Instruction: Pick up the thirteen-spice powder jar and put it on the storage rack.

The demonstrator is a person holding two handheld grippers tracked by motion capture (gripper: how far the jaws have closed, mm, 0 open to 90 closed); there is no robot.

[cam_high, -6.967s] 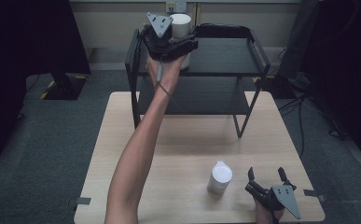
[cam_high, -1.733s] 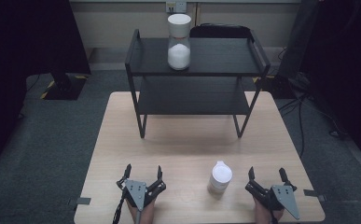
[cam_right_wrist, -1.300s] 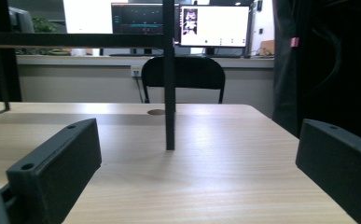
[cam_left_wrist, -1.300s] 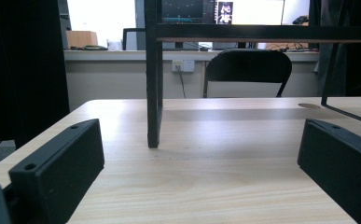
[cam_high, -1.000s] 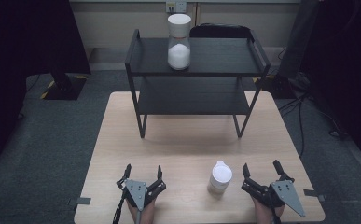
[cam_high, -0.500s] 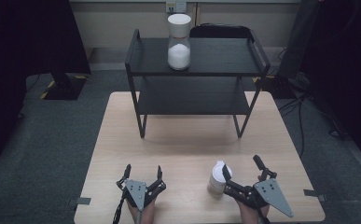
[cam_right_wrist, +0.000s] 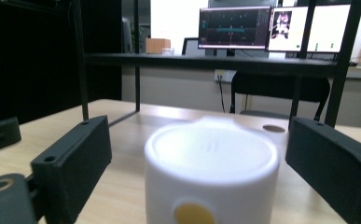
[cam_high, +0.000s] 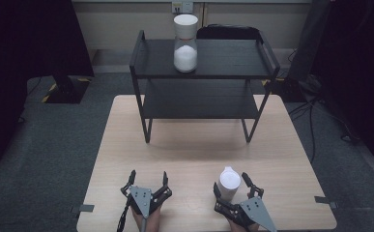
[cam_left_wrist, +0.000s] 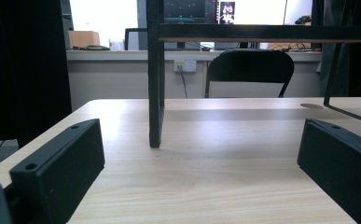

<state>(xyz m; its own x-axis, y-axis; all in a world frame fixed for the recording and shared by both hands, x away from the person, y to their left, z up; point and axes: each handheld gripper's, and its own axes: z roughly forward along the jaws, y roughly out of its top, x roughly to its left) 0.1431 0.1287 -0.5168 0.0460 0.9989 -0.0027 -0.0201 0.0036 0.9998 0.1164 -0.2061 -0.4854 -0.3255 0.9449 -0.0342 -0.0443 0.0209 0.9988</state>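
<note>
A white lidded container (cam_high: 228, 182) stands on the wooden table (cam_high: 194, 150) near its front edge. My right gripper (cam_high: 232, 184) is open, with its jaws on either side of the container and not touching it. In the right gripper view the container's white lid (cam_right_wrist: 211, 154) sits close between the two black jaws. My left gripper (cam_high: 146, 177) rests open at the front left of the table with nothing between its jaws. A tall clear jar with a white lid and white powder (cam_high: 185, 43) stands on the top level of the black shelf rack (cam_high: 204, 67).
The rack stands at the table's far side; its front left leg (cam_left_wrist: 155, 88) shows ahead in the left gripper view. A black chair (cam_left_wrist: 248, 70) and monitors (cam_right_wrist: 234, 28) lie beyond the table. Bare tabletop stretches between grippers and rack.
My right gripper has slid left and forward until its open jaws flank the white container. Earlier, my left hand came back from the rack's top level, leaving the jar there.
</note>
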